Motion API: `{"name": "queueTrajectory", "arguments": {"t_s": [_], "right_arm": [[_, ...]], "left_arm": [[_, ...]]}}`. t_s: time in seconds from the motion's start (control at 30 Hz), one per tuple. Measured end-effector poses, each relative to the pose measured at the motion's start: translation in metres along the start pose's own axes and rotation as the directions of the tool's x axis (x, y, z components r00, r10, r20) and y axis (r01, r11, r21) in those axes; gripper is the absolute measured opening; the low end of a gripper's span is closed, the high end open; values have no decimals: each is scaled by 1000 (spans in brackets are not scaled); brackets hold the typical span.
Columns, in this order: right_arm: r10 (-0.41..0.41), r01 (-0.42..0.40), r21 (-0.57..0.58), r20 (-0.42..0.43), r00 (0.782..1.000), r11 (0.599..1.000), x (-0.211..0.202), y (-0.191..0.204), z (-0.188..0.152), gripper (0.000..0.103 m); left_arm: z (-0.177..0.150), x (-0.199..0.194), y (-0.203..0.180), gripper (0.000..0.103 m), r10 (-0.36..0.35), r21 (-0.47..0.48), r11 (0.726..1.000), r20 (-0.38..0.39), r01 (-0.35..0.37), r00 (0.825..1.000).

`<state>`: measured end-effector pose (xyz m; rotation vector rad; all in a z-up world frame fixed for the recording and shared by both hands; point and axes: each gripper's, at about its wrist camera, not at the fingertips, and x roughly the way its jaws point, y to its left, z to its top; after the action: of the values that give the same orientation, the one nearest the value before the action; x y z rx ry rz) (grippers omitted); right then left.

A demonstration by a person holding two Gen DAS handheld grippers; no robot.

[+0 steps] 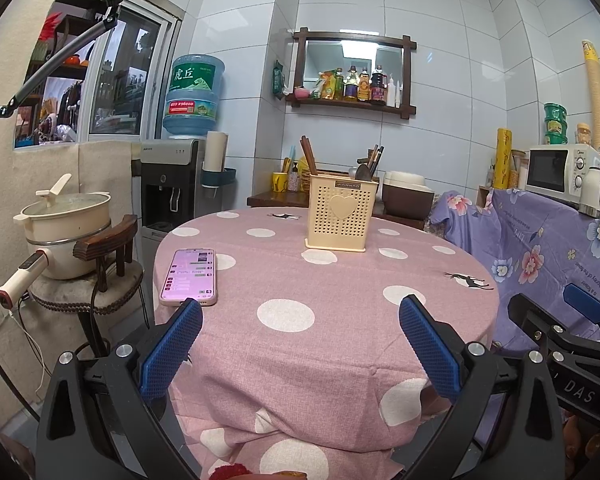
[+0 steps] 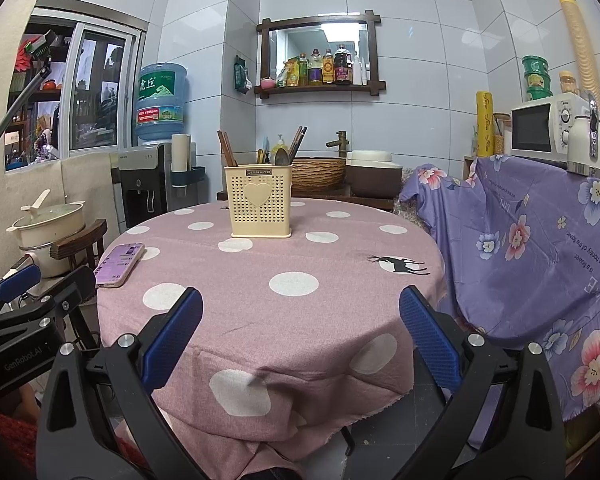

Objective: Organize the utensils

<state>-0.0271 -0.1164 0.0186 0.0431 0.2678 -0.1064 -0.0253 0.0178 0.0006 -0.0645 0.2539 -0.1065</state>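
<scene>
A cream perforated utensil holder [image 1: 340, 216] with a heart on its front stands at the far side of the round table [image 1: 340, 320]; it also shows in the right wrist view [image 2: 260, 204]. Chopsticks [image 1: 309, 158] and a spoon with other utensils [image 1: 368, 168] stand in it. My left gripper [image 1: 300, 312] is open and empty over the table's near edge. My right gripper [image 2: 300, 304] is open and empty, also at the near edge. Each gripper shows at the side of the other's view.
A phone [image 1: 190, 276] with a lit screen lies at the table's left. A pot [image 1: 66, 220] sits on a stool at the left. A chair under purple flowered cloth [image 2: 540, 260] stands at the right. A water dispenser [image 1: 172, 184] and microwave [image 2: 540, 128] stand behind.
</scene>
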Motion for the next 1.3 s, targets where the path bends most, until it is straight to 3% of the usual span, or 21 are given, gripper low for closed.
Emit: {"name": "queueTrajectory", "arguments": {"t_s": [1.3], "right_arm": [[2,-2,-2,-8,1000,1000,0,-2,-2,97]], "left_arm": [[2,0,-1,98,1,0,1000,-2,-1,1000]]}}
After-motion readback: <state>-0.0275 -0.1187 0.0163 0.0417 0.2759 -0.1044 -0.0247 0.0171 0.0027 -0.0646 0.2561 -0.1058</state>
